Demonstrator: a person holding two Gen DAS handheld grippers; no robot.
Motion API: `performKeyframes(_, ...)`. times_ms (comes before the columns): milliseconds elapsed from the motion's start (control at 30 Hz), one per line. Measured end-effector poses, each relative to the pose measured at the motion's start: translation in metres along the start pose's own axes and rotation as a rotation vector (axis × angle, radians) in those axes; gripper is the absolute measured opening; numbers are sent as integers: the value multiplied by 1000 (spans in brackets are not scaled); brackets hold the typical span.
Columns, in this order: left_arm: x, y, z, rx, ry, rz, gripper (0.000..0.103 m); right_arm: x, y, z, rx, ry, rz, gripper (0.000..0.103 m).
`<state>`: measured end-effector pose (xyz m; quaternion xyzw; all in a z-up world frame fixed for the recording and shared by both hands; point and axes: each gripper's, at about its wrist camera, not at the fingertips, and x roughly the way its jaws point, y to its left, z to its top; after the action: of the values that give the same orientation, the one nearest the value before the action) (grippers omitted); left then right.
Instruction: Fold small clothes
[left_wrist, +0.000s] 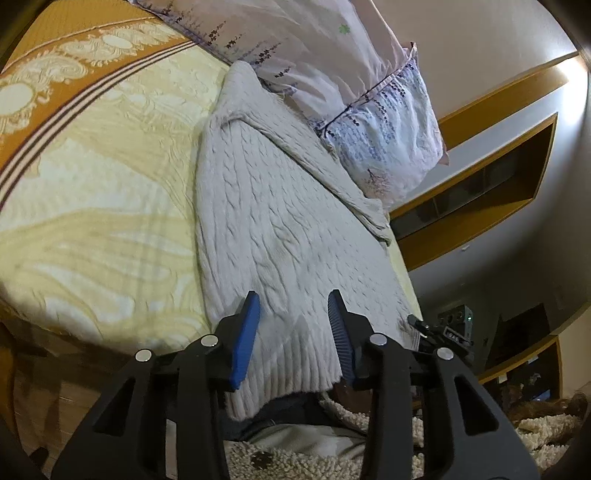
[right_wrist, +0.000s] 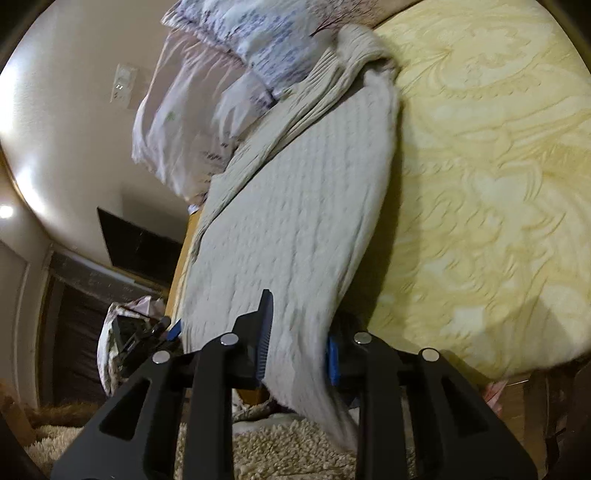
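Observation:
A pale grey cable-knit sweater lies lengthwise on the yellow patterned bedspread, its ribbed hem hanging over the bed's near edge. My left gripper is open, its blue pads on either side of the hem, not closed on it. In the right wrist view the same sweater runs between the pads of my right gripper, which is open; its right pad is partly hidden under the cloth. The sweater's collar lies at the far end by the pillows.
Floral pillows lie at the head of the bed, against the sweater's far end. A shaggy cream rug covers the floor below. Wooden shelving lines the wall. A dark screen stands beside the bed.

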<state>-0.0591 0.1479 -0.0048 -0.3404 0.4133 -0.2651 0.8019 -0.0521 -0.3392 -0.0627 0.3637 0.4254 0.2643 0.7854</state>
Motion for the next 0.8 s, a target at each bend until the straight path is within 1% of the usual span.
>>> performKeyframes(133,0,-2,-9,-7,17,-3,32,1,9,-8,-35,16,10,22)
performKeyframes(200,1,0,-11,-16,19,-2,27,1,12,-11,-51,19,16,21)
performKeyframes(233,1,0,-12,-22,20,-3,26,1,12,-11,-55,19,14,20)
performKeyframes(300,2,0,-13,-26,31,1,20,1,13,-12,-62,19,15,18)
performKeyframes(400,1,1,-16,-31,38,13,18,0,12,-13,-56,12,20,18)
performKeyframes(500,-9,4,-17,-61,21,18,19,0,11,-15,-49,9,25,18)
performKeyframes(533,-13,5,-18,-62,17,15,20,1,11,-15,-48,10,27,19)
performKeyframes(567,-17,6,-19,-62,15,19,26,1,10,-15,-48,11,27,20)
performKeyframes(633,-25,9,-21,-72,7,17,45,3,9,-14,-47,15,32,20)
performKeyframes(667,-29,9,-22,-78,4,20,50,4,8,-14,-48,18,33,20)
performKeyframes(700,-31,10,-23,-80,4,32,57,4,8,-13,-49,19,33,20)
performKeyframes(733,-34,11,-25,-79,7,50,57,5,8,-12,-49,21,33,20)
performKeyframes(800,-35,14,-26,-90,17,47,57,6,8,-11,-52,23,36,20)
